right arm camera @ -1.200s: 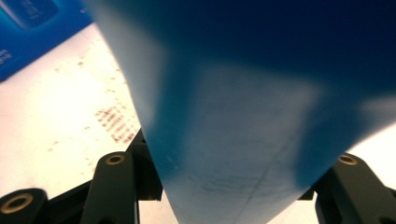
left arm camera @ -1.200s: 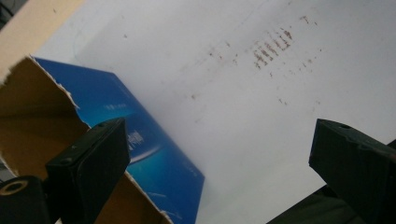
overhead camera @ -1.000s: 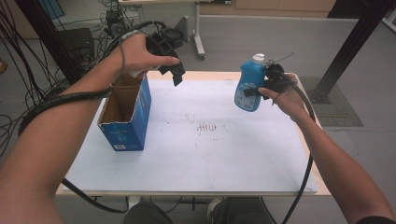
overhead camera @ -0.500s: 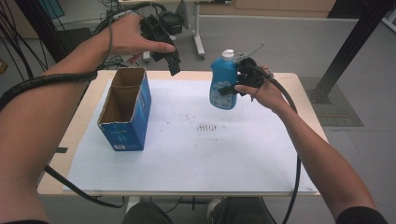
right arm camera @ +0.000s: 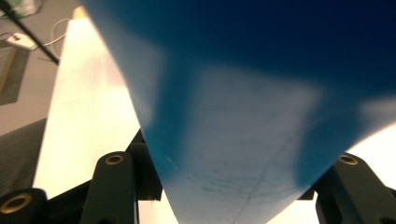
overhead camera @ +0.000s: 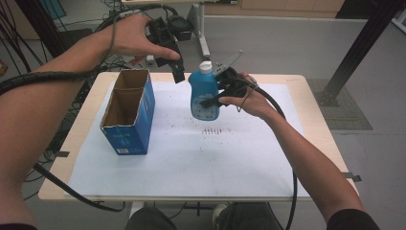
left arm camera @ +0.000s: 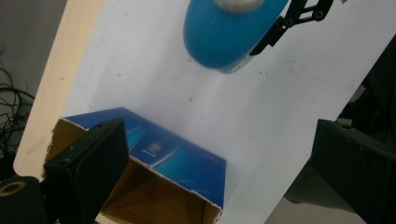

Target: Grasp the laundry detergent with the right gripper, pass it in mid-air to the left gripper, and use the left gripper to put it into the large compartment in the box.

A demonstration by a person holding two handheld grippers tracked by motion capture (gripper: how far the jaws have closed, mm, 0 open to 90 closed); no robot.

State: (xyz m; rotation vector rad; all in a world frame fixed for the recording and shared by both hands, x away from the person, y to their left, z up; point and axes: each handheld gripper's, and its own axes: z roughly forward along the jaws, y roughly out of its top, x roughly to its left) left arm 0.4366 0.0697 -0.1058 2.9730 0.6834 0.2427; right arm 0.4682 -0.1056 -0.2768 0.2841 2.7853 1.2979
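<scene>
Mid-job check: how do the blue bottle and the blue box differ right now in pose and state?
The blue bottle is lifted off the table, clamped in the right tongs; the blue box stands on the white sheet, untouched. The bottle is closed with a white cap; the box is open on top, its brown inside showing. The bottle is rounded, the box straight-sided. Both are blue and upright.

High view overhead facing forward, left gripper view angled down nearer, both sharing blue bottle (overhead camera: 204, 96), box (overhead camera: 128, 112).
</scene>
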